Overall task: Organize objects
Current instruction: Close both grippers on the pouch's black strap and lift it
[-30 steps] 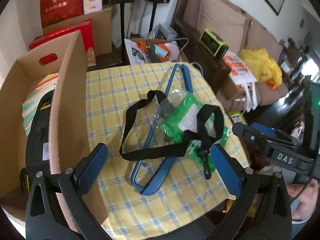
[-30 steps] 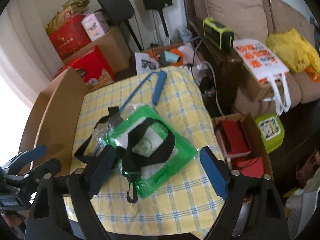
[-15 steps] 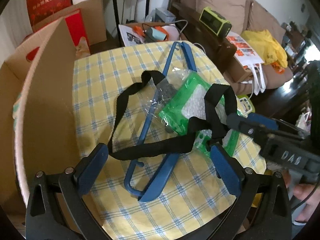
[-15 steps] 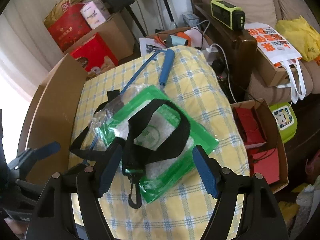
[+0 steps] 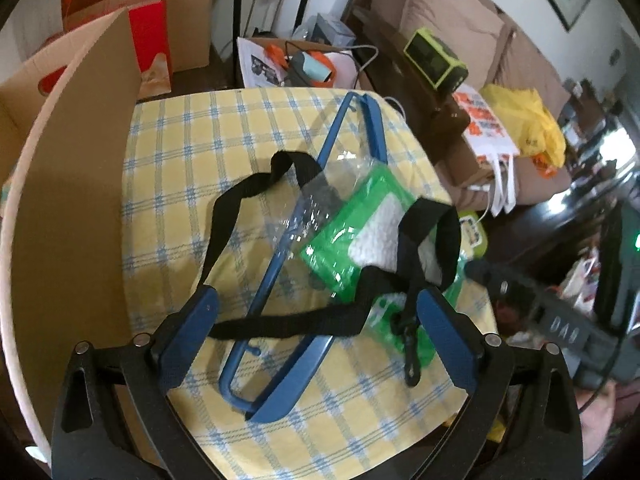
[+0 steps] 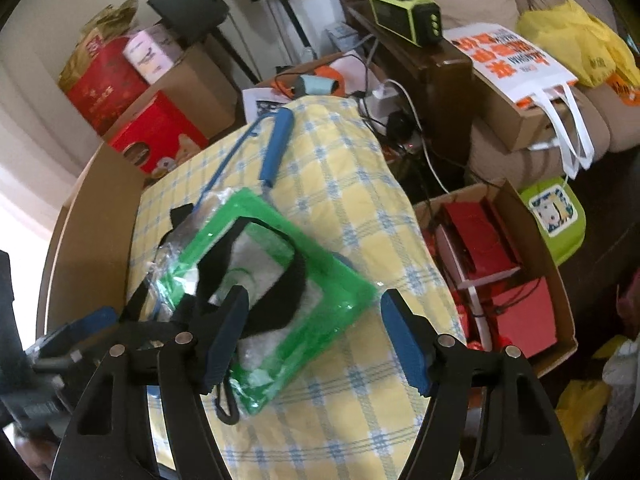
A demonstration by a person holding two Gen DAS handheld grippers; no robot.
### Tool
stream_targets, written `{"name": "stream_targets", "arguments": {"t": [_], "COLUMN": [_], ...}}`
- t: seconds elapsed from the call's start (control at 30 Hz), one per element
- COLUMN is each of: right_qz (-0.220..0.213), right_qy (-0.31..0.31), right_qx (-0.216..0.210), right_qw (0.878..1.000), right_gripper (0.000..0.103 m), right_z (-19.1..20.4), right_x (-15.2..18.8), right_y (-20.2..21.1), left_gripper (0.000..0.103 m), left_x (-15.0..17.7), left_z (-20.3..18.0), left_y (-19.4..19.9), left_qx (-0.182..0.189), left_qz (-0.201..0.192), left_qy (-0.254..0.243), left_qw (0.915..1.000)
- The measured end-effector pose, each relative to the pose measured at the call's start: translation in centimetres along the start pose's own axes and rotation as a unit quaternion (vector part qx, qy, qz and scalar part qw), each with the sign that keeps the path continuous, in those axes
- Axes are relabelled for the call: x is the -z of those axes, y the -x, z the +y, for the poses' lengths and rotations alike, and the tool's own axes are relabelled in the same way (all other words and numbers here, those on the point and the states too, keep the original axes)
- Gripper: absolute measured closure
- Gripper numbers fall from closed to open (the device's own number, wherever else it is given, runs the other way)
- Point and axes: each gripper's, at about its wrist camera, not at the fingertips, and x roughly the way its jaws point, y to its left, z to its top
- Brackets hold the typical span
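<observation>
A black strap (image 5: 224, 216) with a metal clip (image 5: 410, 356) lies looped over a green plastic pouch (image 5: 352, 240) and a blue metal frame (image 5: 288, 368) on the yellow checked tablecloth (image 5: 180, 152). My left gripper (image 5: 316, 320) hangs open just above the strap and the frame's near end. In the right wrist view, my right gripper (image 6: 316, 332) is over the green pouch (image 6: 340, 280) and the strap (image 6: 288, 300). Its jaws are closing with the pouch's near part between them, and the pads do not press on it.
A tall cardboard box (image 5: 72, 200) stands against the table's left side. Another open box (image 6: 500, 264) with red items sits on the floor to the right. Behind are red gift boxes (image 6: 156, 136), speakers, a green radio (image 6: 404, 14) and a sofa with bags.
Both grippers have come down and closer to the strap and pouch. The right gripper's jaws have narrowed. The items on the cloth have not moved.
</observation>
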Motion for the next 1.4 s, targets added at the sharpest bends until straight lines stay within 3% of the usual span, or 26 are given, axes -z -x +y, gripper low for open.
{"name": "stream_targets", "arguments": {"t": [0.1, 0.27, 0.33, 0.53, 0.8, 0.93, 1.1, 1.17, 1.23, 1.4], "right_qz": [0.007, 0.028, 0.04, 0.041, 0.037, 0.024, 0.005, -0.008, -0.02, -0.054], "right_qy": [-0.022, -0.07, -0.081, -0.091, -0.08, -0.062, -0.024, -0.014, -0.01, 0.001], "right_qx": [-0.014, -0.066, -0.089, -0.106, -0.105, -0.098, -0.072, -0.069, -0.068, -0.085], "right_qw": [1.0, 0.995, 0.992, 0.989, 0.991, 0.993, 0.997, 0.998, 0.997, 0.995], "right_gripper": [0.038, 0.047, 0.049, 0.055, 0.058, 0.069, 0.075, 0.076, 0.078, 0.084], "right_z": [-1.0, -2.6, -2.7, -2.4, -1.6, -0.6, 0.8, 1.2, 1.3, 2.2], "right_x": [0.6, 1.9, 2.3, 2.6, 2.4, 2.4, 2.4, 2.4, 2.2, 1.2], "right_y": [0.2, -0.3, -0.7, -1.5, -1.9, -1.8, -1.0, -0.5, 0.2, 2.3], "left_gripper": [0.005, 0.02, 0.02, 0.031, 0.049, 0.056, 0.07, 0.083, 0.089, 0.089], "left_x": [-0.8, -2.0, -2.5, -2.8, -2.4, -2.2, -2.1, -2.2, -2.3, -2.5], "left_z": [-0.1, 0.1, 0.2, 0.1, -0.2, -0.6, -0.9, -0.6, -0.3, -0.8], "left_y": [-0.6, -2.2, -2.6, -4.4, -4.3, -3.8, -3.1, -2.6, -1.8, 0.3], "left_qx": [0.01, 0.018, 0.023, 0.027, 0.002, -0.004, -0.005, 0.005, 0.023, 0.046], "left_qz": [0.005, 0.021, 0.022, 0.044, 0.037, 0.031, 0.019, 0.012, 0.005, -0.014], "left_qy": [0.005, 0.015, 0.02, 0.019, -0.001, -0.015, -0.021, -0.014, -0.005, -0.013], "left_qw": [0.9999, 0.9995, 0.9993, 0.9985, 0.9993, 0.9994, 0.9996, 0.9998, 0.9997, 0.9987]}}
